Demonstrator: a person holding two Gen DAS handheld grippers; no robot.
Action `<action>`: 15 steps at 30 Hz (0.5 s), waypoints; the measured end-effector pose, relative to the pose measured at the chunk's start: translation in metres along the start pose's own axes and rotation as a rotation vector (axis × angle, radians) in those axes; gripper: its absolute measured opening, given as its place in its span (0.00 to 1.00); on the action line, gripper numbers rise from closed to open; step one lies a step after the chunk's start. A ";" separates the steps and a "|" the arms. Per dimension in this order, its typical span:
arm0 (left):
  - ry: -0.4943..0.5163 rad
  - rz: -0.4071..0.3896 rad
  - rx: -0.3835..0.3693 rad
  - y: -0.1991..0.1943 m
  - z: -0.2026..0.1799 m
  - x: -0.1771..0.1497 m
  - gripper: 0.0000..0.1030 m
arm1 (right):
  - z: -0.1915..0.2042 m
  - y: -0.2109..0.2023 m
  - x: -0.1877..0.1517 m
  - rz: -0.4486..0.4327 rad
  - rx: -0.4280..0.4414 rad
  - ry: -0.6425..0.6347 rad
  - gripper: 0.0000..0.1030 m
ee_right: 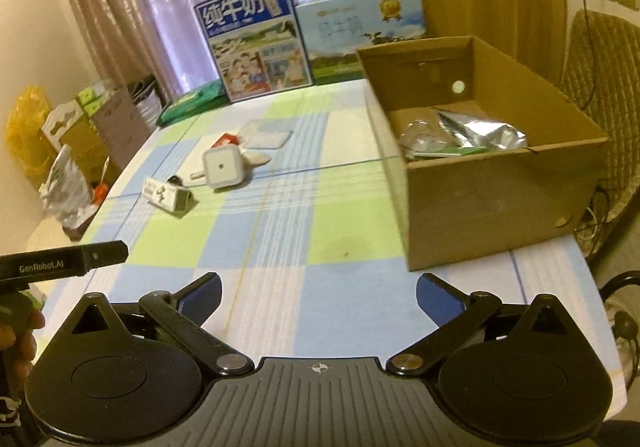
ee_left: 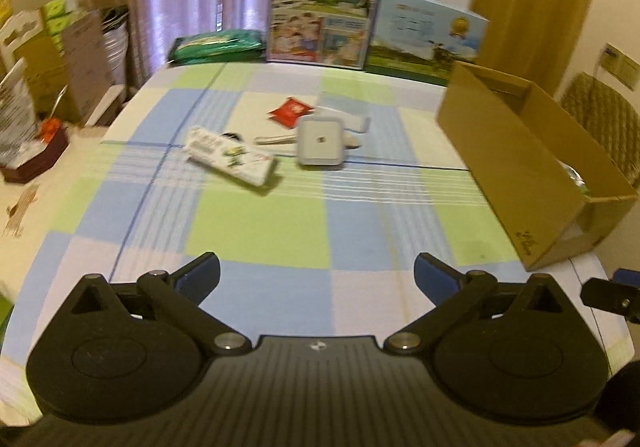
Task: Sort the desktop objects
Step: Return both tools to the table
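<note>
**Both tools open and empty above the near edge of the desk**

The left tool [ee_left: 316, 279] hangs over the checked cloth of the desk [ee_left: 256, 227] with its blue-padded fingers spread wide and nothing between them. The right tool [ee_right: 318, 289] is the same: jaws wide apart, holding nothing, over the near part of the cloth.

The loose things lie in a small cluster well ahead of both tools, toward the middle of the desk. Nearest the left side is a long white carton [ee_left: 232, 161] printed in green, lying flat; in the left wrist view its long axis runs from far-left to near-right, and its near-right end points toward the tool. A small dark item just behind it is too blurred to name. Just right of the carton sits a pale grey square device [ee_left: 321, 145] with a small dark spot at the centre of its face. A slim white stick-like piece [ee_left: 276, 139] lies just left of the device, its long axis roughly across the view. Behind these is a red packet [ee_left: 290, 111], and to its right a flat white item [ee_left: 344, 119] partly hidden by the device.

A cardboard box [ee_right: 488, 199] stands on the right side of the desk, open at the top; inside lie a silver foil bag [ee_right: 480, 131] and some crumpled clear wrapping. Two milk cartons [ee_right: 256, 43] stand upright at the far edge.
</note>
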State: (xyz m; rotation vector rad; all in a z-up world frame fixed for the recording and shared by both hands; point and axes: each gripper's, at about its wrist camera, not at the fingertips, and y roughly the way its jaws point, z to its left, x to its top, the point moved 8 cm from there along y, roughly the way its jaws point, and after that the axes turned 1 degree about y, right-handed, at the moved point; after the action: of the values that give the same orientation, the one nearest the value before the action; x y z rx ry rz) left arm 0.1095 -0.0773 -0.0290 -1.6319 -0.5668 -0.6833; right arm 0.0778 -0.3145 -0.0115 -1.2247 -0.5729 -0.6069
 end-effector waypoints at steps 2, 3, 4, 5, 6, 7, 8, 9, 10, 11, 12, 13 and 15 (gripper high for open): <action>-0.018 0.004 0.009 0.000 0.009 -0.002 0.98 | 0.005 0.003 -0.001 0.007 -0.002 -0.013 0.98; -0.023 0.004 0.016 0.000 0.014 -0.002 0.98 | 0.007 0.004 -0.001 0.011 -0.003 -0.018 0.98; -0.028 0.004 0.021 -0.001 0.017 -0.004 0.98 | 0.010 0.005 -0.001 0.015 -0.003 -0.023 0.98; -0.036 0.004 0.023 -0.001 0.020 -0.004 0.98 | 0.012 0.007 -0.001 0.019 -0.002 -0.028 0.98; -0.042 0.005 0.025 -0.001 0.023 -0.005 0.98 | 0.014 0.008 -0.002 0.022 -0.002 -0.034 0.98; -0.049 0.006 0.028 0.000 0.025 -0.006 0.98 | 0.016 0.010 -0.002 0.026 -0.003 -0.039 0.98; -0.057 0.007 0.029 0.000 0.028 -0.006 0.98 | 0.018 0.012 -0.002 0.030 -0.003 -0.044 0.98; -0.062 0.008 0.029 0.001 0.030 -0.007 0.98 | 0.020 0.014 -0.002 0.033 -0.004 -0.048 0.98; -0.067 0.011 0.030 0.001 0.032 -0.007 0.98 | 0.022 0.015 -0.003 0.035 -0.004 -0.053 0.98; -0.071 0.012 0.030 0.002 0.033 -0.008 0.98 | 0.023 0.017 -0.003 0.038 -0.004 -0.056 0.98; -0.077 0.014 0.030 0.003 0.035 -0.009 0.98 | 0.025 0.019 -0.002 0.040 -0.003 -0.060 0.98; -0.083 0.015 0.029 0.003 0.037 -0.010 0.98 | 0.027 0.020 -0.002 0.041 -0.003 -0.064 0.98; -0.093 0.020 0.029 0.005 0.041 -0.011 0.98 | 0.030 0.024 -0.002 0.045 -0.002 -0.072 0.98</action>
State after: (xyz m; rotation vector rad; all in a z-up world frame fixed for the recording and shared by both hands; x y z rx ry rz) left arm 0.1102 -0.0381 -0.0446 -1.6466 -0.6237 -0.5842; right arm 0.0909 -0.2800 -0.0222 -1.2620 -0.6034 -0.5272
